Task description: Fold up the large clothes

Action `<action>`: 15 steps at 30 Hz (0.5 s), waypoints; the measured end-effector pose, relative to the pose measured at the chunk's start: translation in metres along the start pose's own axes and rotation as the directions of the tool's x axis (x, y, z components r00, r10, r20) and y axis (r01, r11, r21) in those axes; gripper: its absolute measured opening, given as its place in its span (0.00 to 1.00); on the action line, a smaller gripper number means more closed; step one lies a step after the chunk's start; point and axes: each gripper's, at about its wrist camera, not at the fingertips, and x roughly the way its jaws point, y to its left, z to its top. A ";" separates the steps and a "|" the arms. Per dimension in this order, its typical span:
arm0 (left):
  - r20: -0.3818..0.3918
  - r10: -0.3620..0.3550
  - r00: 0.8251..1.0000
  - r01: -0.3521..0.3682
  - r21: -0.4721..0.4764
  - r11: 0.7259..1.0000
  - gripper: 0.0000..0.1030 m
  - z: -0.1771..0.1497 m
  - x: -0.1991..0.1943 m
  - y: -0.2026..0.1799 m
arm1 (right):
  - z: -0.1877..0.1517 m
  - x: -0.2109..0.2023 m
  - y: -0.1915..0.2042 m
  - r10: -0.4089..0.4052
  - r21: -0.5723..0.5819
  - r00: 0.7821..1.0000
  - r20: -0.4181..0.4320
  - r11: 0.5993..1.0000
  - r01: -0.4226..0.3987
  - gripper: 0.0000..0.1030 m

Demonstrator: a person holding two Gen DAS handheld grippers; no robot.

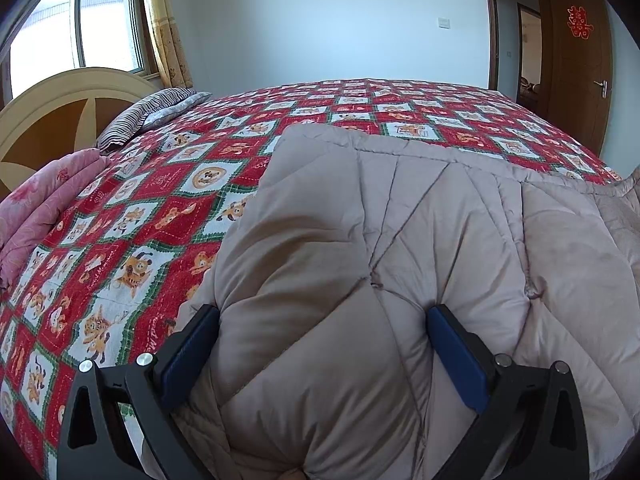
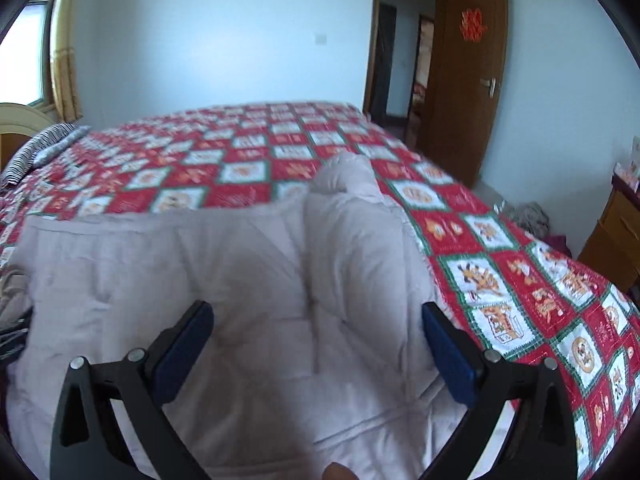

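- Nearest, left wrist view: my left gripper (image 1: 323,322) stands with its jaws spread wide, straddling a puffed bulge of the quilted coat (image 1: 400,248); the blue pads (image 1: 456,356) flank the fabric without pinching it, so nothing is held.
- Nearest, right wrist view: my right gripper (image 2: 318,320) is likewise spread wide and empty, poised over the same quilted coat (image 2: 200,280), here paler and motion-blurred. Whether either pad touches the cloth I cannot tell.
- Middle ground: the garment lies directly ahead of and beneath both grippers, on the near part of the bed (image 1: 280,128). Its long axis appears to run across my view, left to right; a raised fold or sleeve (image 2: 352,192) projects away from me on the right-hand side.
- Key relation: the left gripper sits by the coat's left edge, the right gripper by the projecting part; each is nearer to its own side, so I judge a two-handed fold across the long axis is the likely next move.
- Further: a pink folded quilt (image 1: 48,208) and a striped pillow (image 1: 148,114) lie near the headboard (image 1: 44,120), well apart from the coat.
- Farthest: the window (image 1: 80,28) and the open door (image 2: 468,80).
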 end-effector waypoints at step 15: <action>0.002 -0.004 1.000 0.004 -0.004 1.000 0.99 0.000 0.000 0.000 | -0.040 0.029 0.087 0.088 -0.192 0.993 -0.077 0.976 -0.102 1.00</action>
